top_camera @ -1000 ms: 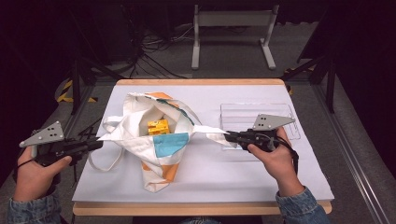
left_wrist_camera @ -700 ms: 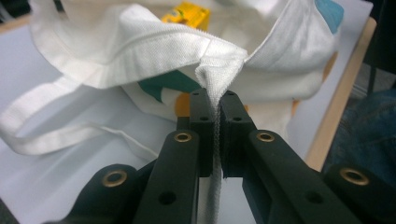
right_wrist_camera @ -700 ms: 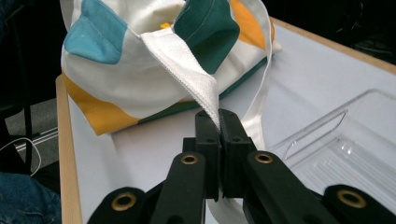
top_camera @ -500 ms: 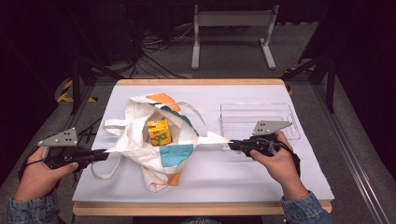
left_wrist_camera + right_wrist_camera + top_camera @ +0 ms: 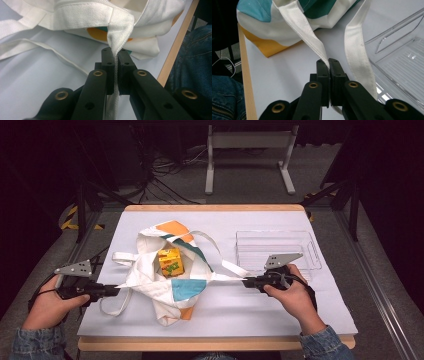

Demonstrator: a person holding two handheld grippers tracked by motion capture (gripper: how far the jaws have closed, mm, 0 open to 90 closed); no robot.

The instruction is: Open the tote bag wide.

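yellow carton (image 5: 171, 262) in tote bag (image 5: 175, 285); its print seems too blurred to read.

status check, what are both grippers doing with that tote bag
Left gripper shut on white canvas tote bag rim; right gripper shut on rim. Bag stretched open, yellow carton inside. Nothing in the way.

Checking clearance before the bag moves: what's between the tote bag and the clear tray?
In the high view, one white strap of the tote bag crosses that stretch before the clear tray; otherwise bare white table cover.
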